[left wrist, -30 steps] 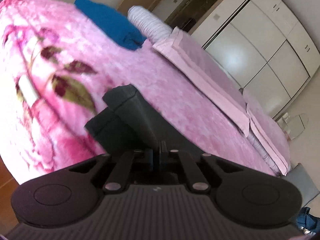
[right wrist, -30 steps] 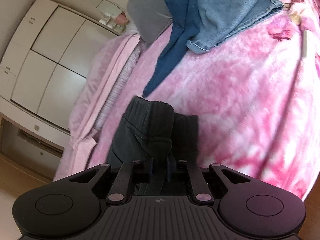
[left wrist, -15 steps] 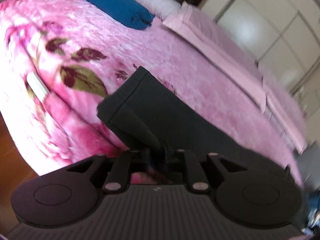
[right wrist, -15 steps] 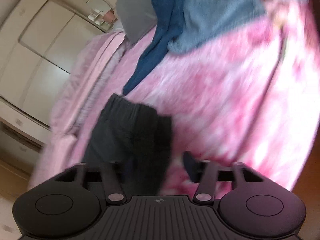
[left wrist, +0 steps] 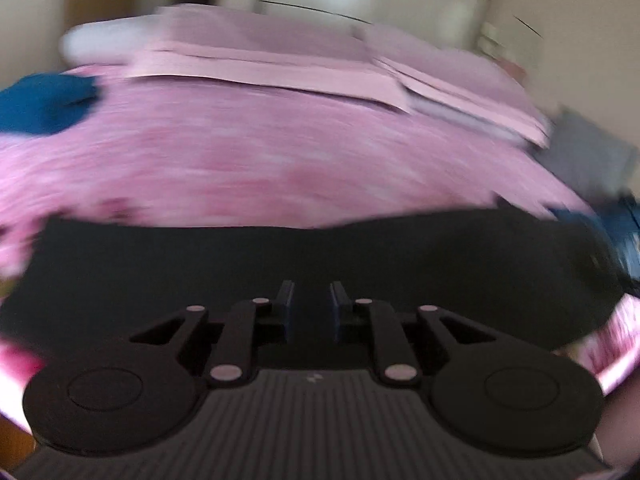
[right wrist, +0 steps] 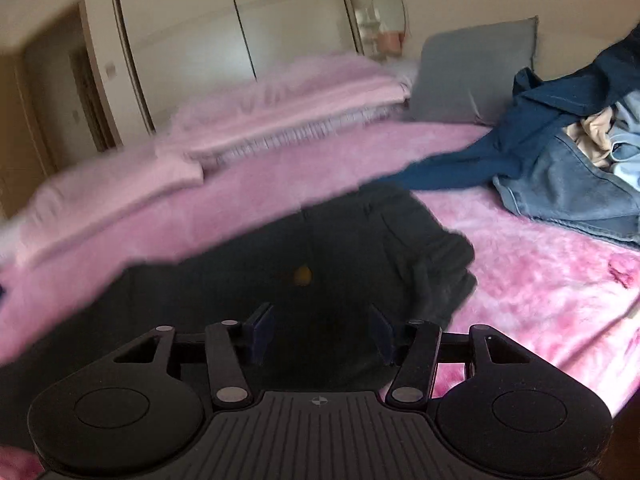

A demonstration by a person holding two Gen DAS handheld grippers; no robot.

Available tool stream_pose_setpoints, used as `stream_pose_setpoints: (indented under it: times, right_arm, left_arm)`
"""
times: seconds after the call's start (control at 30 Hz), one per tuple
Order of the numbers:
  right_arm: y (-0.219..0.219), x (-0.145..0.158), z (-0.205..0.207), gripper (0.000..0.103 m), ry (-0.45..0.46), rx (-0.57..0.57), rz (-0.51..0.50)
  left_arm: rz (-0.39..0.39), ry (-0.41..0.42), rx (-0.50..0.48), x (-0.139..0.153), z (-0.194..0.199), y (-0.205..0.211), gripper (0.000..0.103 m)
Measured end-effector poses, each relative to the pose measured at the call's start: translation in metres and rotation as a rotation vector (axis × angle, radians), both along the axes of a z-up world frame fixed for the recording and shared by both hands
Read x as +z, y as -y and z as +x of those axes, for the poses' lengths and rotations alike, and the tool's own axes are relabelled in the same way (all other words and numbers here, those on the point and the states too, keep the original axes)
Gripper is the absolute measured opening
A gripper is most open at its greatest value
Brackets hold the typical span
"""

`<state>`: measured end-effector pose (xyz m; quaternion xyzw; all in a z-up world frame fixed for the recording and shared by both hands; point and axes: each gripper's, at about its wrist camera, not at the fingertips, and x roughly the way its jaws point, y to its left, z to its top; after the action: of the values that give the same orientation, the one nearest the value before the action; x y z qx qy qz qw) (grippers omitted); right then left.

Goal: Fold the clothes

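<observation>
Left tool (left wrist: 308, 306) hovering narrowly parted, gripping nothing | black garment (left wrist: 280, 264) lying flat on the bed (left wrist: 280, 160) directly ahead, long axis running crosswise | right tool (right wrist: 320, 330) gaping wide, empty, sitting nearer its bunched waistband end (right wrist: 436, 264)

One black garment (right wrist: 340, 264) lies on one pink bed (right wrist: 540, 280), with one navy garment (right wrist: 480, 164), one denim piece (right wrist: 568, 188), one grey pillow (right wrist: 472, 76) and one blue bundle (left wrist: 40, 104).

Pink floral blanket (right wrist: 520, 264), folded pink quilts (right wrist: 280, 96), grey pillow (right wrist: 472, 76), white wardrobe doors (right wrist: 240, 20), round mirror (right wrist: 386, 4)
</observation>
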<state>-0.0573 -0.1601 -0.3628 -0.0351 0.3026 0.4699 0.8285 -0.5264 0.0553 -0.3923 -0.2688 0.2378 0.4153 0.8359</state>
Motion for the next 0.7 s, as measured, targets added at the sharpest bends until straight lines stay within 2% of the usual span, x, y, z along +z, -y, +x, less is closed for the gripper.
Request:
stream_pose_setpoints:
  times: [0.07, 0.2, 0.23, 0.27, 0.3, 0.37, 0.53, 0.57, 0.6, 0.7]
  right_arm:
    - [0.013, -0.003, 0.011, 0.055, -0.099, -0.061, 0.051]
    - [0.05, -0.022, 0.051, 0.054, -0.476, -0.169, 0.239]
    - [0.056, -0.028, 0.058, 0.051, -0.547, -0.182, 0.29]
    - [0.062, -0.035, 0.064, 0.039, -0.619, -0.196, 0.34]
    - [0.066, -0.041, 0.07, 0.035, -0.692, -0.212, 0.383]
    - [0.067, -0.053, 0.081, 0.035, -0.807, -0.241, 0.418]
    - [0.058, -0.063, 0.087, 0.035, -0.825, -0.25, 0.431]
    - [0.056, -0.064, 0.089, 0.029, -0.824, -0.248, 0.431]
    - [0.054, -0.062, 0.088, 0.027, -0.81, -0.24, 0.421]
    - [0.057, -0.057, 0.089, 0.027, -0.777, -0.225, 0.395]
  left_arm:
    - [-0.03, 0.031, -0.059, -0.006, 0.025, -0.001, 0.014]
    - [-0.088, 0.078, -0.106, -0.017, 0.045, -0.005, 0.014]
    - [-0.096, 0.081, -0.116, -0.018, 0.049, -0.004, 0.014]
    - [-0.104, 0.083, -0.125, -0.02, 0.053, -0.003, 0.014]
    - [-0.112, 0.09, -0.138, -0.02, 0.057, -0.002, 0.014]
    - [-0.126, 0.104, -0.165, -0.021, 0.067, -0.002, 0.013]
    - [-0.154, 0.136, -0.295, -0.021, 0.094, 0.013, 0.013]
    - [-0.147, 0.137, -0.343, -0.02, 0.103, 0.019, 0.013]
    - [-0.123, 0.123, -0.4, -0.019, 0.115, 0.027, 0.013]
    - [-0.028, 0.06, -0.571, -0.014, 0.15, 0.051, 0.023]
